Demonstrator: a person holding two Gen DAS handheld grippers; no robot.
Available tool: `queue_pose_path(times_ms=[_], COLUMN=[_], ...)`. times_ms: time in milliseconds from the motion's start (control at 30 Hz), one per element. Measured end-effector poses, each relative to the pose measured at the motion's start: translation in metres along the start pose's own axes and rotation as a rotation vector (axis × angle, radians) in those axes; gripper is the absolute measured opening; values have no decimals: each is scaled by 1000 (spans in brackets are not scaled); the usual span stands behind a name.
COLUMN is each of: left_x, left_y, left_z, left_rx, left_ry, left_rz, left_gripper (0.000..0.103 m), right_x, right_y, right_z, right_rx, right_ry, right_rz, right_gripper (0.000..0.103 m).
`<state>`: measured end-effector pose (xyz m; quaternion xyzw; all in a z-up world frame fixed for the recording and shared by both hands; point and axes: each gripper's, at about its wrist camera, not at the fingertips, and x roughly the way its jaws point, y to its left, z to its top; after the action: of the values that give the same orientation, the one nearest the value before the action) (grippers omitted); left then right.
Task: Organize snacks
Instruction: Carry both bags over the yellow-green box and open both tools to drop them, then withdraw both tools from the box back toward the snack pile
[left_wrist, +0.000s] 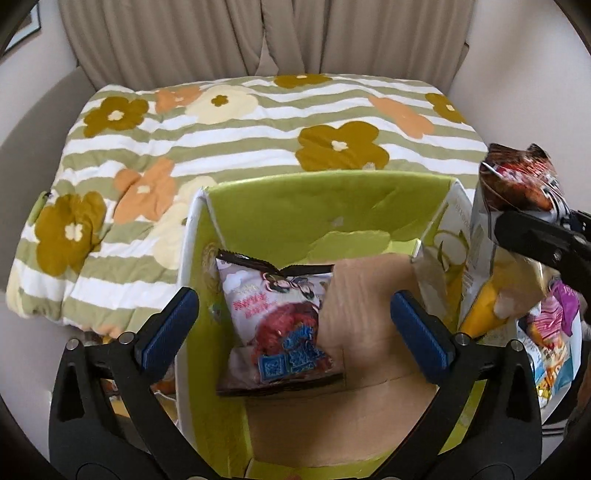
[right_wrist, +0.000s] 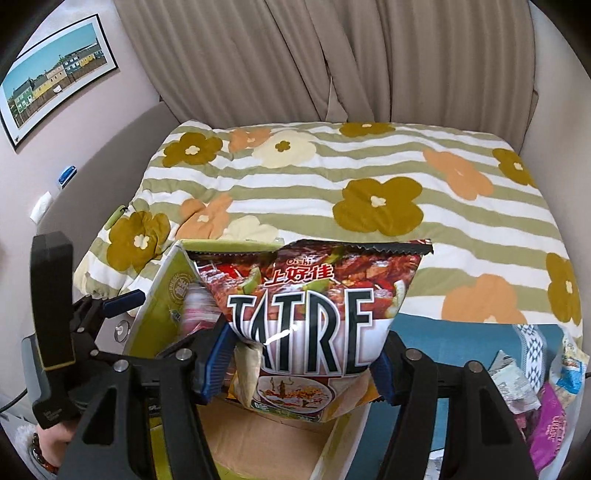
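A green cardboard box (left_wrist: 295, 206) stands open below my left gripper (left_wrist: 293, 321), which is open and empty over it. A pink and red snack bag (left_wrist: 277, 317) leans against the box's left inner wall. My right gripper (right_wrist: 299, 365) is shut on a large dark red chip bag (right_wrist: 310, 314) and holds it upright over the box's right rim (right_wrist: 332, 439). The same chip bag (left_wrist: 517, 184) shows at the right edge of the left wrist view, beside the box. The left gripper (right_wrist: 122, 299) also shows at the left of the right wrist view.
A flowered, striped quilt (left_wrist: 258, 129) covers the bed behind the box. Several loose snack bags (right_wrist: 546, 417) lie to the right of the box on a blue cloth (right_wrist: 461, 332). Curtains (right_wrist: 332, 55) hang at the back. A picture (right_wrist: 55, 74) hangs on the left wall.
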<state>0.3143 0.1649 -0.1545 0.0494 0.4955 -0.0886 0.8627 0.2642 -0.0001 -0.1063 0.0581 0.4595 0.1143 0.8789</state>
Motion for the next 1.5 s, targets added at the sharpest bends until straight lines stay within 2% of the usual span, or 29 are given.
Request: queue_pose_path(times_ms=[233,467,533,600,900,1033,1267,1500], left_x=[-20,-27,-26,-25,-21,-28,-53,-99], left_y=[7,17,19,21,23,23,16,-5], left_z=[-23,-34,-36,-37,-46,-44,-40,-43], left_rx=[6,-37,-42,-42,-48,-42,-22,-7], left_ry=[-3,1,3,7,24,4,-42,-111], left_rz=[37,58,66,73,69,59,46,68], left_gripper=[103,103,103,103,103,103,103,103], right_x=[11,37,46,55,54,45,13,-38], right_y=[6,11,14,16,20,24,31,31], right_z=[-3,3,3,3,-8,-6,-8,-20], right_rx=[-23,-72,-96,-111,-172,-173,-153,-139], right_ry=[25,74,82,90,51,43,-7,-65], right_rz=[23,38,33,31,-13,-32,-62,-64], right_gripper=[60,63,72,103,103,103,103,103])
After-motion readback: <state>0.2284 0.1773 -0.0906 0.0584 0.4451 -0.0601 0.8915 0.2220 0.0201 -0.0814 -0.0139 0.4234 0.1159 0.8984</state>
